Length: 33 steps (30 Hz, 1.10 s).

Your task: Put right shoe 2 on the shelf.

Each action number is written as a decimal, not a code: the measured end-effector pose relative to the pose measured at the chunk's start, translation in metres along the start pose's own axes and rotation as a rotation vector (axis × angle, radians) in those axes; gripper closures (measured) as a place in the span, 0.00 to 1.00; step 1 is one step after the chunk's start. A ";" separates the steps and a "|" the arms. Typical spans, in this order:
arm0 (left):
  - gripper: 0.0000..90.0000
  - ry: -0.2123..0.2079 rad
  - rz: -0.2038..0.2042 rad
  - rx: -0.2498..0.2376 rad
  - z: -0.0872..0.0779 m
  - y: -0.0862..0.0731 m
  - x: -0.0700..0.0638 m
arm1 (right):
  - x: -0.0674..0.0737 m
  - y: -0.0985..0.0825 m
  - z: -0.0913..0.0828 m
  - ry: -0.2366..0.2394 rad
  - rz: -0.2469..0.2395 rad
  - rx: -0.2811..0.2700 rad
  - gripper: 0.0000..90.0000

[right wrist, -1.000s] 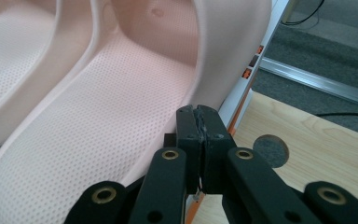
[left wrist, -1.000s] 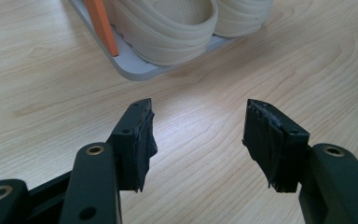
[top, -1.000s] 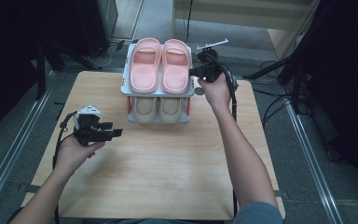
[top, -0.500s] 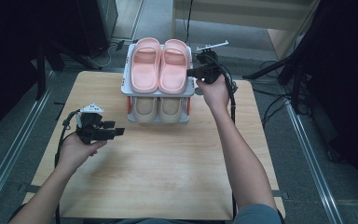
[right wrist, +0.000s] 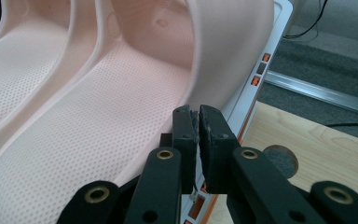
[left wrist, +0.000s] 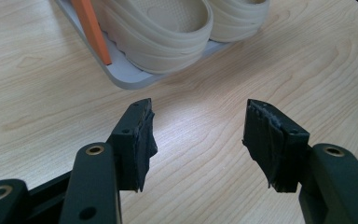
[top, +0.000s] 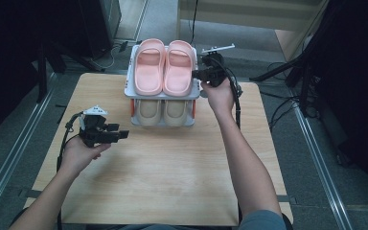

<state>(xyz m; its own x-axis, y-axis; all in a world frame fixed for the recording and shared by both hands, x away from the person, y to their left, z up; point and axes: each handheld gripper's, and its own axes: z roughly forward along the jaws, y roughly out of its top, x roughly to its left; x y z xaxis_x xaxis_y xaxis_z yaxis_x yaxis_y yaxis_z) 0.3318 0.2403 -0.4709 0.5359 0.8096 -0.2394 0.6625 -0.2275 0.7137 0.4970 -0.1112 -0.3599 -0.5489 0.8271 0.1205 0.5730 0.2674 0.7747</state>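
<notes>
A two-tier shoe rack (top: 128,91) stands at the table's far middle. Two pink slippers (top: 164,67) lie on its top shelf, and two beige slippers (top: 163,109) sit on the lower shelf. My right gripper (top: 195,74) is at the right pink slipper's (right wrist: 121,107) outer rim. Its jaws have just been opening slightly but stand almost together (right wrist: 198,114), with nothing visible between them. My left gripper (top: 122,134) hovers low over the table left of the rack, open and empty (left wrist: 198,135), pointing toward a beige slipper (left wrist: 168,28).
The wooden table (top: 172,177) has bare surface in front of the rack. The rack's white edge (right wrist: 265,56) has orange fittings. Metal rails (top: 311,143) run along both sides of the table, and cables (top: 282,103) lie on the floor at the right.
Neither hand has moved noticeably. The slippers and the rack stay where they were.
</notes>
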 end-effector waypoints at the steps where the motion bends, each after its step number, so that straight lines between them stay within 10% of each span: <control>1: 0.47 -0.001 0.000 0.000 0.000 0.000 0.000 | 0.000 0.000 0.001 0.001 -0.002 -0.001 0.95; 18: 0.47 -0.017 -0.009 0.000 0.001 0.000 0.000 | 0.000 -0.021 -0.035 0.024 -0.020 -0.032 0.95; 33: 0.47 -0.032 -0.013 0.005 0.004 0.003 -0.002 | 0.021 -0.086 -0.075 0.115 -0.041 -0.077 0.91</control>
<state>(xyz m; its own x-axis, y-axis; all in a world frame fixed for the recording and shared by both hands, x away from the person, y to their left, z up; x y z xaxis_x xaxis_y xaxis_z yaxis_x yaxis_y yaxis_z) 0.3353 0.2356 -0.4707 0.5436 0.7950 -0.2691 0.6721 -0.2203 0.7069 0.3904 -0.1542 -0.3779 -0.6393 0.7532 0.1550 0.5030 0.2571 0.8252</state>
